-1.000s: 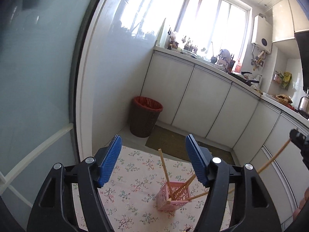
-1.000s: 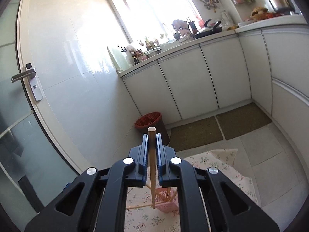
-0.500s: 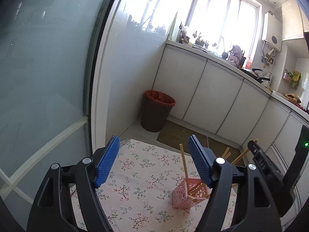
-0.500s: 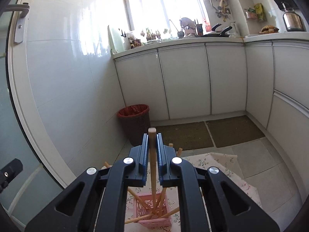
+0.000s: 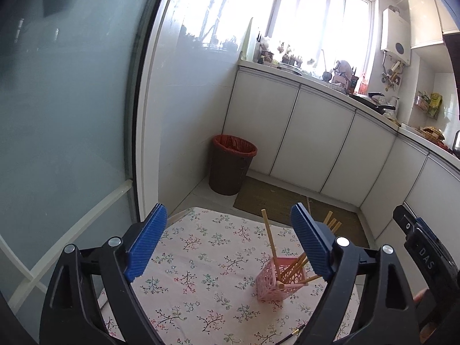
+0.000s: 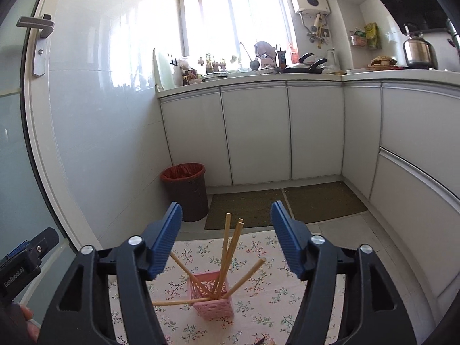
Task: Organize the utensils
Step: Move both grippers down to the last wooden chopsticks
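A pink lattice holder (image 6: 212, 302) stands on the floral tablecloth (image 6: 267, 296) with several wooden chopsticks (image 6: 227, 254) leaning out of it. My right gripper (image 6: 227, 238) is open and empty, above and just behind the holder. In the left wrist view the holder (image 5: 280, 280) sits low right, with chopsticks (image 5: 269, 238) sticking up. My left gripper (image 5: 228, 243) is open and empty, to the left of the holder. A dark thin utensil (image 5: 291, 334) lies on the cloth near the bottom edge. The right gripper's body (image 5: 425, 258) shows at the right edge.
A brown bin with a red liner (image 6: 187, 189) stands on the floor by the white wall. White cabinets (image 6: 258, 132) and a cluttered counter run behind. A glass door (image 5: 57, 115) is on the left. Floor mats (image 6: 281, 204) lie beyond the table.
My right gripper was shut on a chopstick and has opened; that chopstick now stands in the pink holder. Both grippers have shifted relative to the holder.
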